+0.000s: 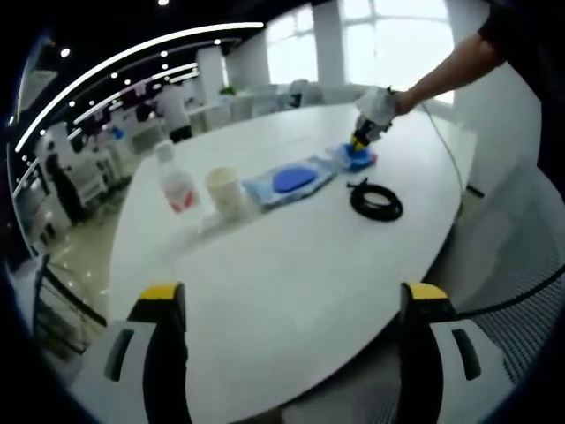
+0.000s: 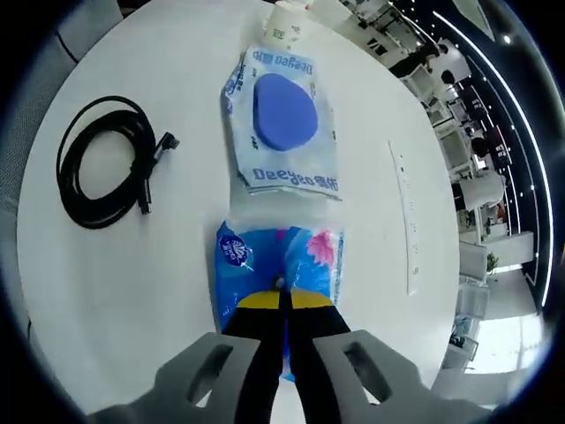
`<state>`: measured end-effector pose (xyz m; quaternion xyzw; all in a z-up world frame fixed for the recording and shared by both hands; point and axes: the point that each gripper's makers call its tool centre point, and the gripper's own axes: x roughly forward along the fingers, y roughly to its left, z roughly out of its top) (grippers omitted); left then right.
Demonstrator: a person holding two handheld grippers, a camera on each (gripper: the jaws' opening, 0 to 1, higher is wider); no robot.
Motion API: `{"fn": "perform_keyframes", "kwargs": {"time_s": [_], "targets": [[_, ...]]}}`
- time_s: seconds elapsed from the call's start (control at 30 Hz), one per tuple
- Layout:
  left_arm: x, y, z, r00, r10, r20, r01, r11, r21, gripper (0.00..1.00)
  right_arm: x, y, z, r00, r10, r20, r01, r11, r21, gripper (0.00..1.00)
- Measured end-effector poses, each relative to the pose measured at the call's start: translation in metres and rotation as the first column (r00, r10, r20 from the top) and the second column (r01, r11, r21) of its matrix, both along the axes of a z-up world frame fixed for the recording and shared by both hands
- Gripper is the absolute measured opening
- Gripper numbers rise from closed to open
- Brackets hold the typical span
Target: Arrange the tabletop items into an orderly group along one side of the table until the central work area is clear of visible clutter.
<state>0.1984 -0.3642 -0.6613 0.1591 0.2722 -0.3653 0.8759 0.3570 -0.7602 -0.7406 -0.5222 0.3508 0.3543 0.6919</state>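
Note:
In the right gripper view my right gripper (image 2: pixel 282 299) is shut, its yellow-tipped jaws pinched together on a blue tissue pack (image 2: pixel 278 252) that lies flat on the white table (image 2: pixel 132 291). Just beyond it lies a wet-wipes pack (image 2: pixel 282 124) with a blue lid, then a paper cup (image 2: pixel 287 22). A coiled black cable (image 2: pixel 101 159) rests to the left. In the left gripper view my left gripper (image 1: pixel 293 296) stands open over the near table edge, holding nothing. Across the table, the right gripper (image 1: pixel 371 124) presses on the tissue pack (image 1: pixel 357 159), beside the wipes pack (image 1: pixel 291 179), cup (image 1: pixel 223 190), a clear bottle (image 1: pixel 177 181) and the cable (image 1: pixel 376 200).
A person's arm (image 1: pixel 441 75) reaches in from the upper right. The oval table (image 1: pixel 291 265) has bare room between my left jaws and the row of items. A thin seam strip (image 2: pixel 406 212) runs along the table's right side. Desks and people stand far behind.

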Motion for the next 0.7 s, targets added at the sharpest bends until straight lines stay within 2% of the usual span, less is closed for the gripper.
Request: {"fn": "perform_keyframes", "kwargs": {"time_s": [0.3,0.7], "targets": [[0.001,0.001,-0.001,1.000,0.008,-0.009,-0.008,1.000,0.006,0.98,0.005,0.002,-0.010,1.000,0.019,-0.018,-0.019,1.000,-0.015,0.00],[0.002,0.003,-0.003,1.000,0.015,-0.015,-0.015,1.000,0.011,0.98,0.008,0.000,-0.014,0.998,0.053,-0.032,-0.054,0.998,-0.040,0.00]]}}
